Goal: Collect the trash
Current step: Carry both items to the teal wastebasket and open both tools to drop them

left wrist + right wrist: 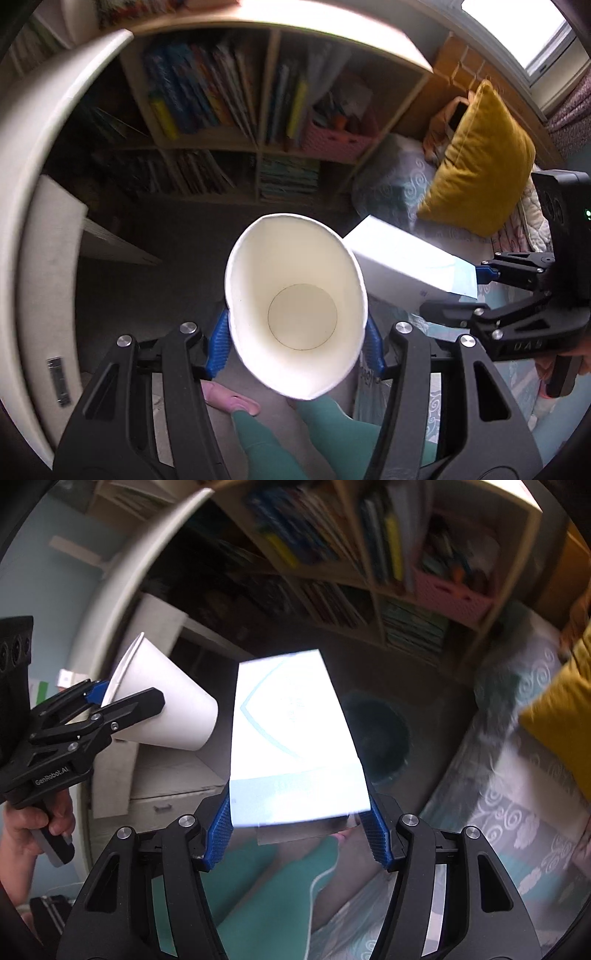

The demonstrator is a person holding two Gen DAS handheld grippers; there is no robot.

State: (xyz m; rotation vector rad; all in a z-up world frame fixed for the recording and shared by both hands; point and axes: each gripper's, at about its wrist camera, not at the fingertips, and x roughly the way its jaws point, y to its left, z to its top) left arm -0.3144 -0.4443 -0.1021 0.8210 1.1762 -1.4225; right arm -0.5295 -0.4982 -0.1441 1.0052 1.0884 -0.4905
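Note:
A white paper cup (295,295) is pinched at its rim, squeezed oval, between the blue pads of my left gripper (297,339); its mouth faces the camera and it is empty. The right wrist view shows the same cup (173,716) from the side in the left gripper (99,701). My right gripper (299,827) is shut on the near end of a white and pale blue carton (291,738), which sticks out forward. The carton (399,258) and the right gripper (454,291) also show to the right of the cup. A dark round bin (384,738) stands on the floor beyond the carton.
A bookshelf (240,110) full of books and a pink basket (450,590) stands ahead. To the right is a bed with a patterned cover (517,812) and a yellow cushion (480,158). A white drawer unit (166,775) is at the left. A person's legs in green trousers (332,435) are below.

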